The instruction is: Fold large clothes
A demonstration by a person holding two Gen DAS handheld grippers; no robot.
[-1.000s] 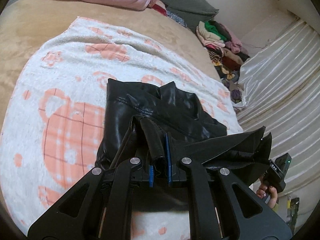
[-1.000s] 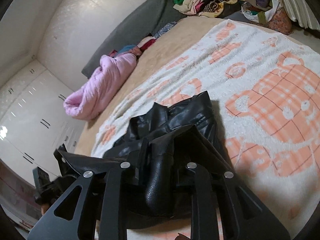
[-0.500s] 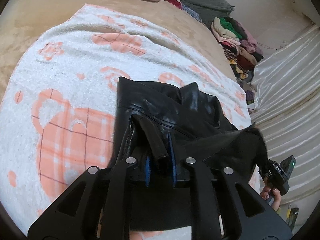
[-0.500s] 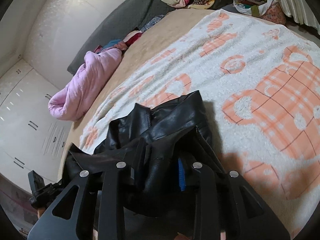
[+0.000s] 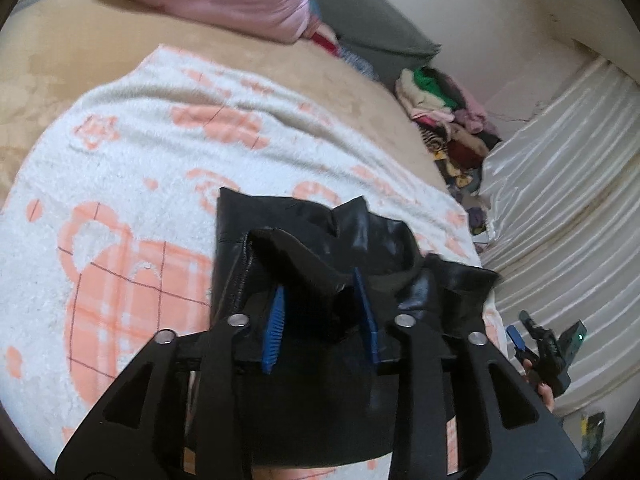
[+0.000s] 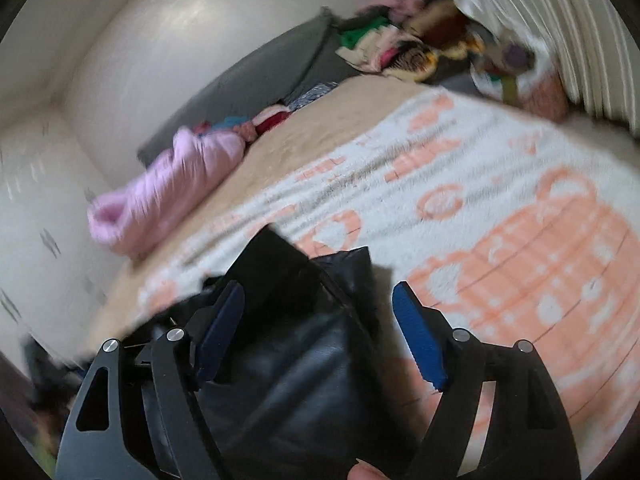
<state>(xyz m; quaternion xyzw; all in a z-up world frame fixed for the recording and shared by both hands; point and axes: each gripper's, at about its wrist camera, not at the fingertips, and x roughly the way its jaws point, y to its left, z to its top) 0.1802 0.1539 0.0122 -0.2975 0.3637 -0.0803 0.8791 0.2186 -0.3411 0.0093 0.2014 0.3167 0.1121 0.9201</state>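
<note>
- On the white-and-orange patterned fleece blanket [image 5: 120, 184], the black glossy leather jacket [image 5: 304, 240] lies folded; its stiff flap may spring open.
- Left gripper [image 5: 320, 320]: jaws opening, flap between them, unpressed.
- Right gripper [image 6: 320, 332]: jaws opening wide, released; withdrawal could snag the fold.

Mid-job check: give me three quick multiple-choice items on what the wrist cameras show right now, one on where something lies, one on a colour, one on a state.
1. Where does the black leather garment lie?
A. On the white and orange blanket
B. On the grey cushion
C. On the clothes pile by the wall

2. What colour is the bundled quilt at the far end of the bed?
A. Green
B. Pink
C. Black

3. How do the right gripper fingers stand?
A. Clamped on the blanket
B. Pressed shut on a sleeve
C. Spread apart, pads off the leather

Answers: 1 A, the garment rests on the patterned blanket in both views. 2 B, the roll is plainly pink. 3 C, the jaws are opening and the blue pads stand clear on either side of the garment.
</note>
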